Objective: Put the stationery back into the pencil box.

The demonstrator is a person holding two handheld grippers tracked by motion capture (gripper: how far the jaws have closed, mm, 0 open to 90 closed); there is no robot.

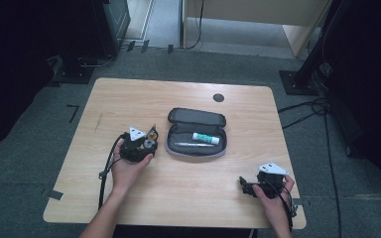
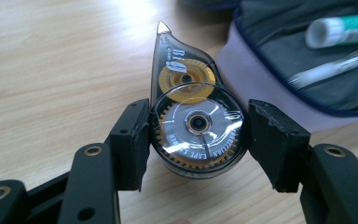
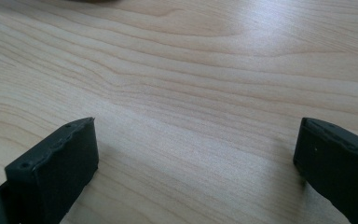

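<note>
Your left tool (image 2: 198, 133) grips the round body of the correction tape (image 2: 193, 123) on the tabletop (image 1: 188, 188) beside the open pencil case (image 1: 196, 133), so it may pivot or slip on lifting, while your right tool (image 3: 196, 158) sits wide open and empty.

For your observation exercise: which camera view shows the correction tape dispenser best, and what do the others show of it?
The left gripper view: the correction tape dispenser sits large between the left tool's pads, its gears and tip plain. The high view shows it small at that tool, beside the pencil case. The right gripper view looks at bare table.
</note>
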